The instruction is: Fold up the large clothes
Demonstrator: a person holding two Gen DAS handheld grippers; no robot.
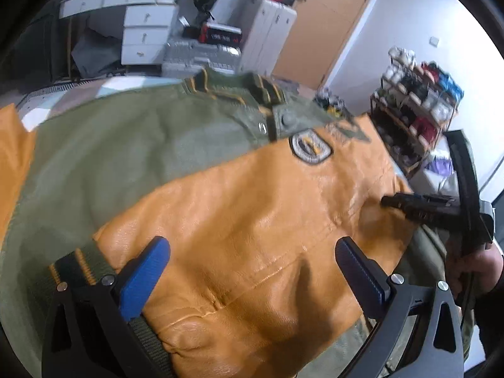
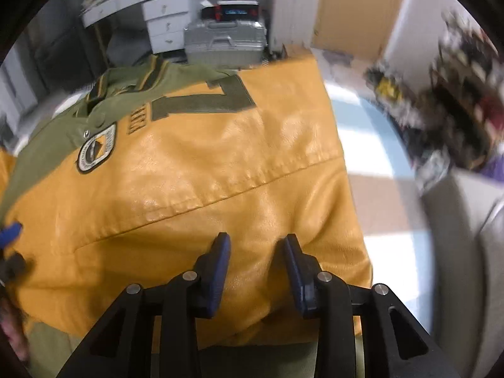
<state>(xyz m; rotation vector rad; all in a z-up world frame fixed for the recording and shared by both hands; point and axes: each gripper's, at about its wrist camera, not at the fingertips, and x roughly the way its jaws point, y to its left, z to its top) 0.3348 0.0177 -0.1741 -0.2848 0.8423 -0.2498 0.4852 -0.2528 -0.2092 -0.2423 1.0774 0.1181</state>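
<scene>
Jaws on our left gripper (image 1: 252,271) gape empty, our right gripper (image 2: 256,267) half-closed and empty above the jacket (image 2: 220,173); we should pinch its sleeve edge squarely.

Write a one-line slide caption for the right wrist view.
Right gripper, jaws partly apart, over the mustard sleeve of a green jacket spread on a checked surface.

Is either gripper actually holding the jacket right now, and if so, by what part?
Neither. The left gripper is wide open above the orange sleeve. The right gripper has narrowed, but its pads don't visibly pinch the jacket.
</scene>
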